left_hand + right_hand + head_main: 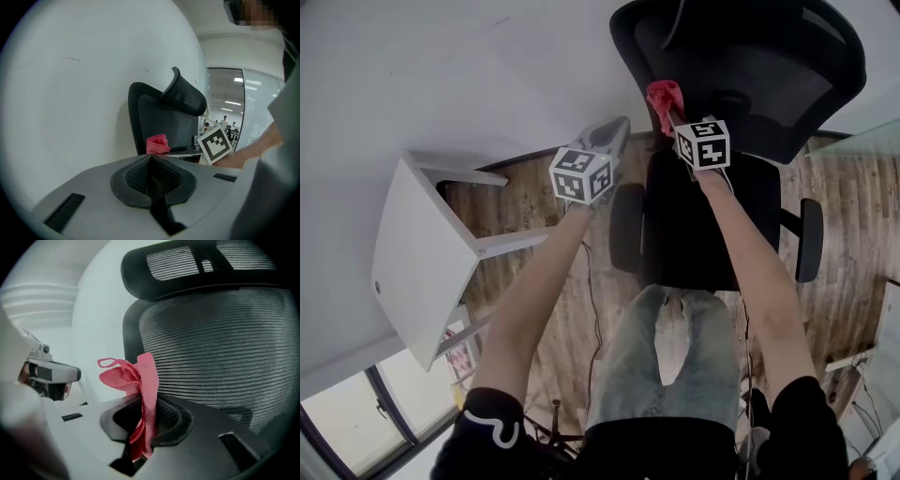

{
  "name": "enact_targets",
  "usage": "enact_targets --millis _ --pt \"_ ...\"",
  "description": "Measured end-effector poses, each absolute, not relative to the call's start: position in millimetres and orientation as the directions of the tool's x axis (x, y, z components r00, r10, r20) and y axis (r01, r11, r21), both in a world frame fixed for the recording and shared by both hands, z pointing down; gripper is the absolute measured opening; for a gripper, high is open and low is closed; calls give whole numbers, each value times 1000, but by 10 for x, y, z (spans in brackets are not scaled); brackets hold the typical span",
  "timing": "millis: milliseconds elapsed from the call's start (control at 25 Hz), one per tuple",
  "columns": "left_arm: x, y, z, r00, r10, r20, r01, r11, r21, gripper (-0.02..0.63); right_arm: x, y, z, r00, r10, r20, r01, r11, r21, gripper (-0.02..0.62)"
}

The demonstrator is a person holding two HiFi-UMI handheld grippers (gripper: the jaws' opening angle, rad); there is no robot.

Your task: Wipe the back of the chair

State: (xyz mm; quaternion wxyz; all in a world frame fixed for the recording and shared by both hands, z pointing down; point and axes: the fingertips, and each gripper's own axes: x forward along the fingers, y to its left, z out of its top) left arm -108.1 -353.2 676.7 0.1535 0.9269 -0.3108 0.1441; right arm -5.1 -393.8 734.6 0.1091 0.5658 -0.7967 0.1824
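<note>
Chair back [220, 348] awaits wiping: right gripper [144, 420], clamped on red cloth [133, 376], should next press it there; left gripper [151, 177] closed, empty.

A crumpled pink cloth [138, 380], pinched in the right gripper [143, 416], stands near the black mesh chair back [225, 348].

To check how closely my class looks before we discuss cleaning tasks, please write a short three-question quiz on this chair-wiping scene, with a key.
1. True or false: the left hand-held gripper holds the red cloth.
2. The right hand-held gripper points at: A) the mesh chair back B) a keyboard C) a sink.
3. Fill in: the left hand-held gripper's jaws are ___, with nothing between them.

Key: 1 false, the right hand-held gripper clamps it; 2 A; 3 shut.
</note>
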Motion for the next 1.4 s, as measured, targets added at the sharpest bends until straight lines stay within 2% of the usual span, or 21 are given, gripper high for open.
enact_targets --millis 880,1400 --pt "-233 -3369 6716 789 -505 350 -598 -763 245 25 1010 -3667 7336 -282 -887 365 -958 238 -161 74" --pt "290 -3202 6722 816 -465 344 -559 -786 263 25 1839 -3404 7369 -183 -903 388 -979 130 -159 74"
